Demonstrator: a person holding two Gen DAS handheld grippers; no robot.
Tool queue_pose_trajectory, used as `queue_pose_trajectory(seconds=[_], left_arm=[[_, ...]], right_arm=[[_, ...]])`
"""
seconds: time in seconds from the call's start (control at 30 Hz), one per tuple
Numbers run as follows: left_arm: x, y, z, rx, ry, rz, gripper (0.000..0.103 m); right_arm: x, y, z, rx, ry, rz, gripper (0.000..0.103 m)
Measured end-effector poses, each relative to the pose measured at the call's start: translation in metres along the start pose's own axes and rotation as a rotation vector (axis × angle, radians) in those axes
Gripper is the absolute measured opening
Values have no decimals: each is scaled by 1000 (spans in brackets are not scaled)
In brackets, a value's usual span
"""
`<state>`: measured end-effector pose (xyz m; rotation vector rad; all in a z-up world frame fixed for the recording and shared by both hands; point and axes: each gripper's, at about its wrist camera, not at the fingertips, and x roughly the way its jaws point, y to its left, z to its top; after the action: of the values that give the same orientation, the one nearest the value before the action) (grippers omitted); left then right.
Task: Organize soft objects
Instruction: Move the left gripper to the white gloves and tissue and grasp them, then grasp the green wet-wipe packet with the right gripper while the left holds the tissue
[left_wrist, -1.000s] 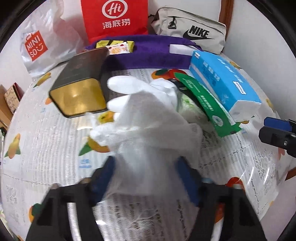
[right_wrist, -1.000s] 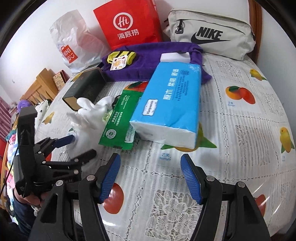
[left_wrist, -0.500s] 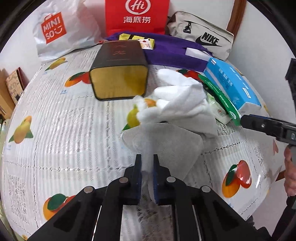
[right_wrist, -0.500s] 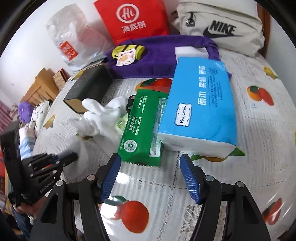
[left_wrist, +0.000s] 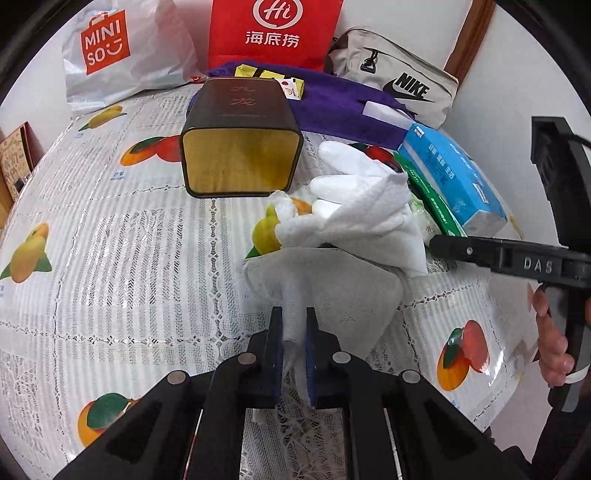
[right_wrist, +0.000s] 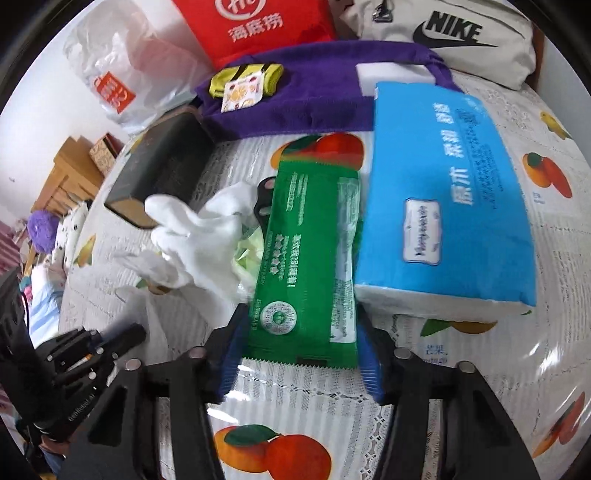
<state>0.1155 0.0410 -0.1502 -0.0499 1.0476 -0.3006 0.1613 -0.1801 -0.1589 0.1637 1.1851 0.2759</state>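
My left gripper (left_wrist: 294, 317) is shut on a thin white cloth (left_wrist: 332, 291) that lies flat on the table in front of it. Just beyond the cloth rests a white glove (left_wrist: 354, 206), also seen in the right wrist view (right_wrist: 199, 229). My right gripper (right_wrist: 301, 317) is low over the near end of a green packet (right_wrist: 310, 258). Its jaws are closing, with the packet between them and the pads at its edges; the packet is not squeezed. A blue tissue pack (right_wrist: 443, 206) lies just right of the packet.
A dark tin with a gold end (left_wrist: 240, 147) lies on its side behind the glove. A purple towel (right_wrist: 314, 99) with a yellow item on it, a red bag (left_wrist: 273, 29), a white shopping bag (left_wrist: 110, 48) and a beige waist bag (left_wrist: 395, 74) line the back.
The left jaws closed on the white cloth and drew it back off the glove toward me. The right gripper moved forward and down to the green packet, and its jaws narrowed around it.
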Motion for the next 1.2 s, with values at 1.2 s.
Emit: queue_pose_trajectory(seconds=[1.2], left_arm=[[-6, -7, 1, -2, -18, 36, 10]], right_arm=[[-27, 9, -59, -257, -113, -112, 35]])
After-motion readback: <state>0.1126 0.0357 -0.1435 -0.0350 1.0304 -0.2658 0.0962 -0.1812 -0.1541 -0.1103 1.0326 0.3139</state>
